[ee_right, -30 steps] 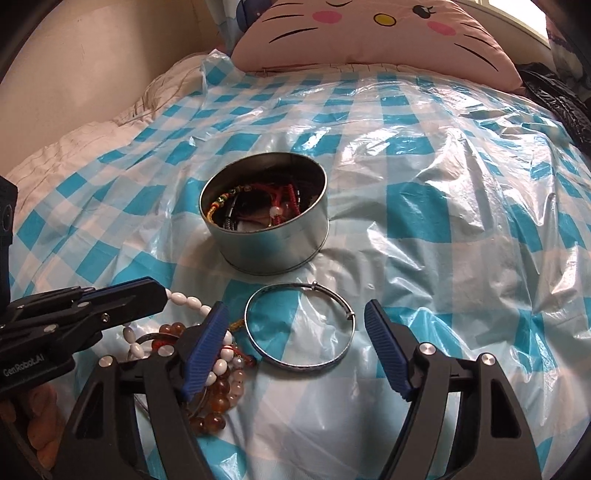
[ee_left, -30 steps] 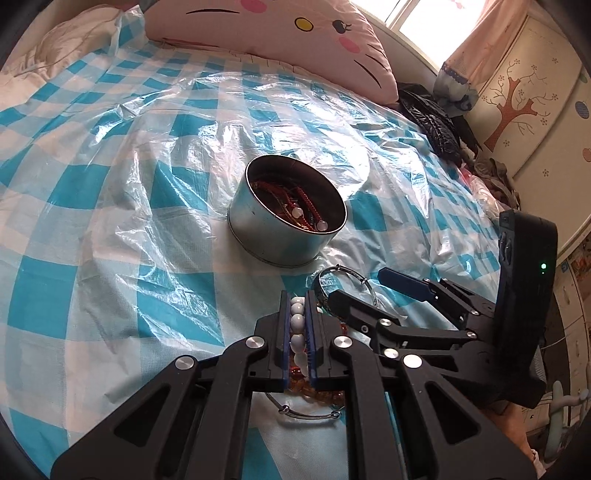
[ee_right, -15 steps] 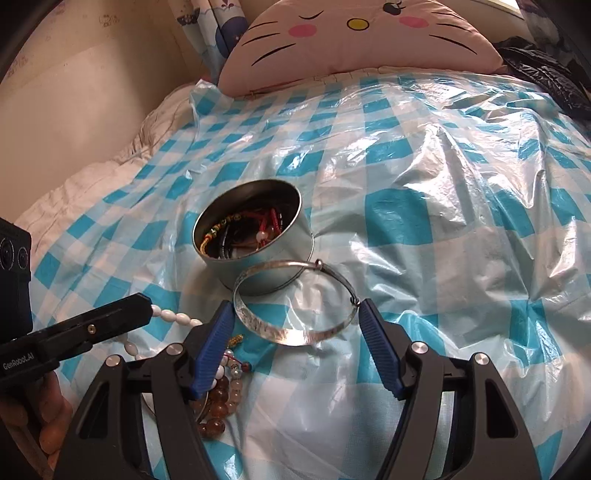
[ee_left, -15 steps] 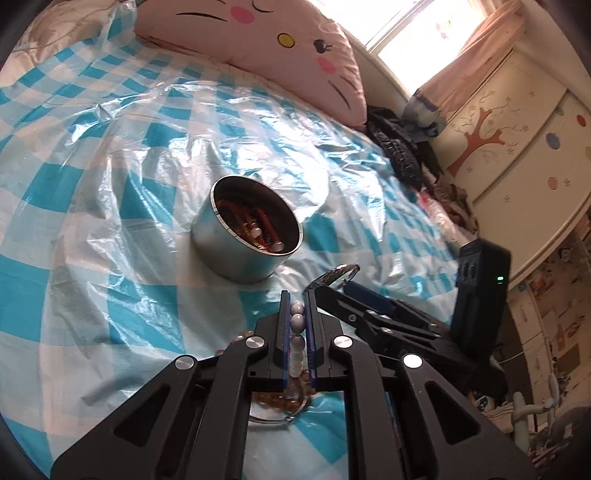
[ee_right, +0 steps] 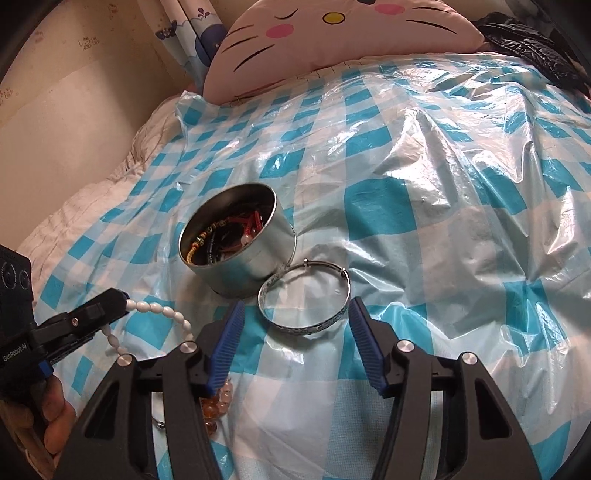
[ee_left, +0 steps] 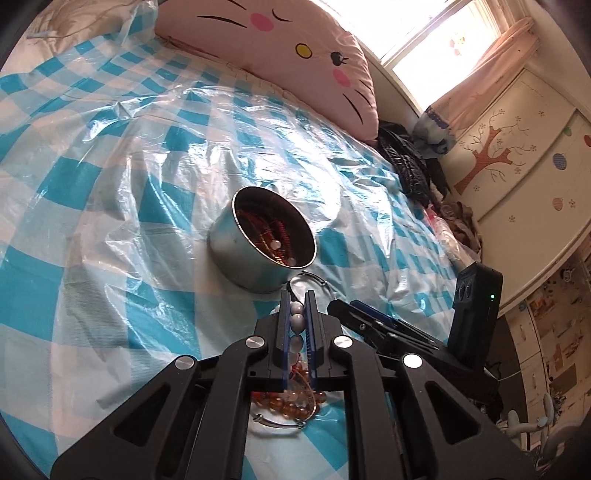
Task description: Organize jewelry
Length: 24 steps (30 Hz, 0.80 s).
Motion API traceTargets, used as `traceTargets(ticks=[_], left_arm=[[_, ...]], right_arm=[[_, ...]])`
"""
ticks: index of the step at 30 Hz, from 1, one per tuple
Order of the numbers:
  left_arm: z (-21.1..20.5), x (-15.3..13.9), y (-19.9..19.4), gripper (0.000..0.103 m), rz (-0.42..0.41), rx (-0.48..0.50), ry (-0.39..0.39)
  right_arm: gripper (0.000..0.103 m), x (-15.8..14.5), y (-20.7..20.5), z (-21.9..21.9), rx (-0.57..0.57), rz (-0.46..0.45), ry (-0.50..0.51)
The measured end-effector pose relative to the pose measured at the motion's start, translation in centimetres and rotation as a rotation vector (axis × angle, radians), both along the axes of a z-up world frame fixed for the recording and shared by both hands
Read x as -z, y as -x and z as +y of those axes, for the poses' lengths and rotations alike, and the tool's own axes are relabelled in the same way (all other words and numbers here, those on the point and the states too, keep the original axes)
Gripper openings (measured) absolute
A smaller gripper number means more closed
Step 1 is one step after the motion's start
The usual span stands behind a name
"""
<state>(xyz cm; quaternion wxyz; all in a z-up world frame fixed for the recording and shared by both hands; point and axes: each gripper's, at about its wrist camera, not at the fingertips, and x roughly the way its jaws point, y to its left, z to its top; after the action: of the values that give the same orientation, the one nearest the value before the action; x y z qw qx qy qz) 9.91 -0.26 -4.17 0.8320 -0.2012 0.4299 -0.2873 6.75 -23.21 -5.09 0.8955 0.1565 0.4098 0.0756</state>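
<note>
A round metal tin holding red and beaded jewelry stands on the blue-checked plastic sheet. My left gripper is shut on a white bead bracelet, whose strand hangs toward a heap of amber beads. A silver bangle lies beside the tin, just ahead of my right gripper. The right jaws stand wide around its near rim, with a gap showing at the left pad.
A pink cat-face pillow lies at the head of the bed. Black clothing is piled at the right edge. A thin metal bangle lies under the amber beads. A hand holds the left gripper.
The right jaws narrowed around the silver bangle, which spanned the pads raised half a second ago and now sits farther ahead by the tin. Both grippers rolled; the left kept hold of the white beads.
</note>
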Motion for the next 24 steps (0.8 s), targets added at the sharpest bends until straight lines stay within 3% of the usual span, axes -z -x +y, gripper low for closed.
traceTargets(ticks=[4,7,9,11,14,24], left_arm=[[0.8,0.5,-0.5,0.007,0.021,-0.035,-0.015],[0.8,0.7,-0.7,0.007,0.028,-0.04,-0.022],[0.7,0.8,-0.6,0.007,0.027,-0.039,-0.031],[0.6,0.8,-0.6,0.007,0.026,-0.04,-0.031],[0.6,0.7,-0.6,0.007,0.024,-0.039,-0.027],[0.1,0.4,-0.3,0.007,-0.004,-0.045,-0.08]], right_arm=[[0.072,0.3,-0.9,2.3,-0.02,0.015,0.178],[0.073,1.2,-2.2,3.3,-0.04,0.046,0.252],[0.072,2.1,-3.3,3.2,-0.055,0.084,0.246],[0.067,2.2,-3.4,2.9,-0.054,0.081,0.234],[0.066,2.0,-2.7,2.6,-0.054,0.068,0.214],[0.067,-1.4,0.5,2.2,-0.034,-0.067,0.144]])
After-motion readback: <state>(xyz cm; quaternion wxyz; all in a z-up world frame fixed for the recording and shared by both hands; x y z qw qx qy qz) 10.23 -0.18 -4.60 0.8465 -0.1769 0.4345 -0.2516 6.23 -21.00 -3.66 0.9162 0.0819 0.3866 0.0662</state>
